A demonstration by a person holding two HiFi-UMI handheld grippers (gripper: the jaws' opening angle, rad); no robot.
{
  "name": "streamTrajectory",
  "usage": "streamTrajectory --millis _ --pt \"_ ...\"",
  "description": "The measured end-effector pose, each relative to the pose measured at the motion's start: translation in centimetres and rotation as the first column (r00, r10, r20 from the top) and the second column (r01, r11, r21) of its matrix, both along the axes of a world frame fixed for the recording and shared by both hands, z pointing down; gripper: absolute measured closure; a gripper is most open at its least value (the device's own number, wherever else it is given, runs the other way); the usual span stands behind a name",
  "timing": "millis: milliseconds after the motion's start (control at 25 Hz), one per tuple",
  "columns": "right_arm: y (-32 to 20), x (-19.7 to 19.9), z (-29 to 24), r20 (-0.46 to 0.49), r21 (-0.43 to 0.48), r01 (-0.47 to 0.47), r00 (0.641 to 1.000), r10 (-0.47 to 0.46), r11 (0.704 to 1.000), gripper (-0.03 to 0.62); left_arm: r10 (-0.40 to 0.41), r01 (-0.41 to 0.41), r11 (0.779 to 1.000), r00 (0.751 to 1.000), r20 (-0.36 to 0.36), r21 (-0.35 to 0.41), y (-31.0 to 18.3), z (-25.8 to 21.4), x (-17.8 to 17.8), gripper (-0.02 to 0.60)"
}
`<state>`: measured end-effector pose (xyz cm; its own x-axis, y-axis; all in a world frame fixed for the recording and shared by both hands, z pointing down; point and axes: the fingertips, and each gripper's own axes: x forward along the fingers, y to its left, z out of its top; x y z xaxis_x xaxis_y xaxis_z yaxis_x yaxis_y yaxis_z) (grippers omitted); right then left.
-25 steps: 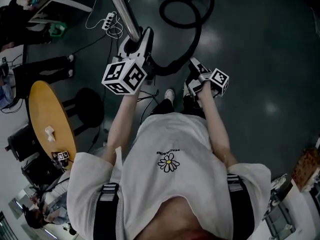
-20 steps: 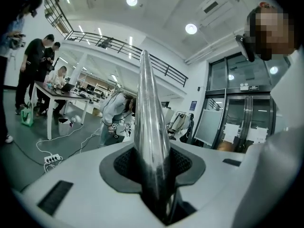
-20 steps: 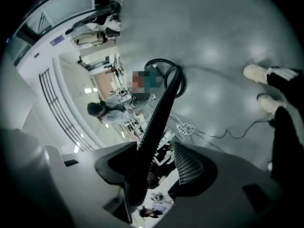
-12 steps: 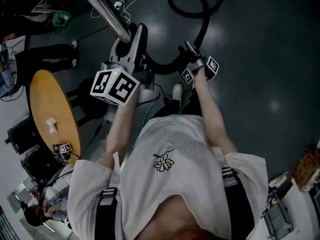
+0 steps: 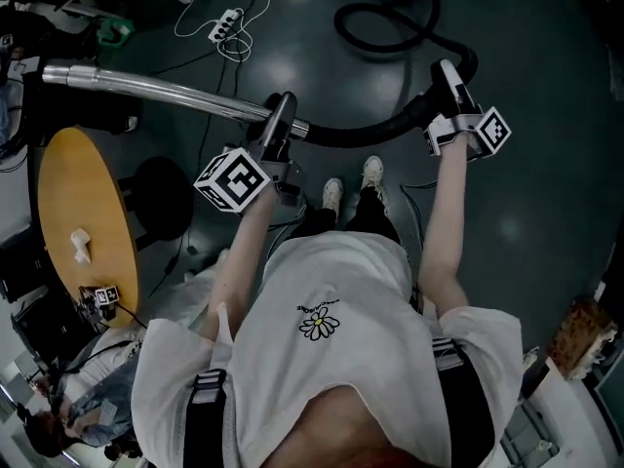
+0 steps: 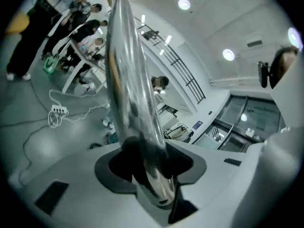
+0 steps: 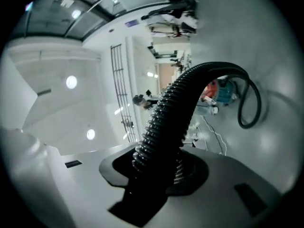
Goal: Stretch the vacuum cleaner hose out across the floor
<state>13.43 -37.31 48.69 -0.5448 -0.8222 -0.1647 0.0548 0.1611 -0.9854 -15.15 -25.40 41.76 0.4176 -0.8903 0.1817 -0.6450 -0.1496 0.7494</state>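
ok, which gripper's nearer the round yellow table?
Left. Left gripper, jaws just opening slightly around the metal wand, is right of the yellow table; right gripper, jaws just closing on the black hose, is much farther right.

The head view is dim; the dark floor [image 5: 546,86] shows pale spots of light from above; the white shirt [image 5: 331,359] is brightest; both gripper views are bright and round with black corners, and lines bend near the edges; ceiling lamps [image 6: 183,4] glow white; the metal tube [image 6: 126,70] shines like a mirror; the hose [image 7: 175,113] looks soft and blurry close to the camera.
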Motion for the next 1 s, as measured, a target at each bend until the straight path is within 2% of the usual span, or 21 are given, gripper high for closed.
streamTrajectory --millis 80,120,160,200,240,320,360,400,480,560,640,720,760,800,840,880,920,960,1000 --pt "-0.7 0.7 -4.8 -0.141 0.098 0.053 0.989 -0.039 0.994 0.418 0.010 -0.024 0.994 0.991 -0.132 -0.105 0.7 3.3 0.8 0.419" --pt "-0.9 0.7 -7.1 -0.203 0.141 0.085 0.978 -0.055 0.986 0.418 0.016 -0.052 0.985 0.976 -0.216 -0.164 1.2 5.0 1.6 0.414" --pt "-1.0 0.6 -9.4 -0.253 0.179 0.121 0.965 -0.074 0.976 0.418 0.018 -0.091 0.971 0.949 -0.314 -0.221 1.7 6.5 2.6 0.411" --pt "-0.9 0.3 -11.5 -0.289 0.209 0.162 0.952 -0.097 0.964 0.418 0.015 -0.141 0.953 0.907 -0.420 -0.270 2.4 7.8 3.7 0.411" --pt "-0.8 -0.2 -13.4 -0.310 0.230 0.204 0.942 -0.127 0.951 0.418 0.010 -0.199 0.932 0.849 -0.528 -0.303 3.1 8.8 5.0 0.410" --pt "-0.5 -1.5 -16.4 -0.325 0.245 0.274 0.927 -0.188 0.930 0.418 -0.016 -0.313 0.890 0.704 -0.710 -0.330 4.5 9.8 7.5 0.408" --pt "-0.5 -2.0 -17.5 -0.332 0.243 0.296 0.920 -0.207 0.924 0.418 -0.035 -0.361 0.869 0.636 -0.771 -0.338 5.2 10.2 8.6 0.408" --pt "-0.5 -2.2 -18.3 -0.345 0.242 0.308 0.914 -0.215 0.920 0.418 -0.053 -0.406 0.847 0.579 -0.814 -0.344 5.8 10.5 9.8 0.408" --pt "-0.6 -2.0 -19.4 -0.383 0.251 0.314 0.901 -0.204 0.916 0.416 -0.064 -0.491 0.802 0.496 -0.866 -0.341 6.9 10.6 12.1 0.408" --pt "-0.4 -1.5 -20.4 -0.408 0.270 0.318 0.893 -0.191 0.909 0.416 -0.051 -0.558 0.766 0.443 -0.895 -0.320 7.7 10.0 13.8 0.408" --pt "-0.3 -1.0 -20.9 -0.416 0.275 0.314 0.891 -0.182 0.909 0.416 -0.036 -0.585 0.756 0.411 -0.911 -0.294 8.0 9.2 14.3 0.405" --pt "-0.9 -0.3 -20.8 -0.408 0.263 0.281 0.899 -0.157 0.923 0.416 -0.010 -0.599 0.759 0.379 -0.925 -0.254 7.7 8.4 14.1 0.405" --pt "-1.4 0.2 -20.6 -0.401 0.255 0.257 0.905 -0.140 0.932 0.416 0.018 -0.615 0.755 0.368 -0.929 -0.229 7.7 8.0 13.9 0.405" --pt "-1.8 0.8 -20.5 -0.392 0.253 0.235 0.912 -0.122 0.938 0.416 0.063 -0.642 0.739 0.367 -0.928 -0.204 8.1 7.6 13.7 0.405" --pt "-2.0 1.3 -20.6 -0.385 0.260 0.221 0.917 -0.109 0.940 0.416 0.123 -0.680 0.709 0.377 -0.918 -0.184 9.2 7.3 13.4 0.405" --pt "-1.9 1.6 -20.9 -0.379 0.275 0.223 0.919 -0.107 0.935 0.416 0.186 -0.719 0.673 0.392 -0.901 -0.174 10.7 7.1 12.9 0.406" --pt "-1.4 1.3 -21.5 -0.375 0.297 0.244 0.919 -0.122 0.923 0.414 0.237 -0.742 0.647 0.413 -0.879 -0.175 12.4 7.0 12.1 0.407" --pt "-0.7 0.5 -22.2 -0.374 0.320 0.280 0.915 -0.151 0.905 0.416 0.270 -0.744 0.642 0.444 -0.854 -0.185 13.5 7.0 11.0 0.407" --pt "0.1 -0.6 -22.8 -0.379 0.339 0.324 0.906 -0.187 0.883 0.416 0.290 -0.726 0.658 0.487 -0.824 -0.198 13.9 7.0 9.8 0.407"
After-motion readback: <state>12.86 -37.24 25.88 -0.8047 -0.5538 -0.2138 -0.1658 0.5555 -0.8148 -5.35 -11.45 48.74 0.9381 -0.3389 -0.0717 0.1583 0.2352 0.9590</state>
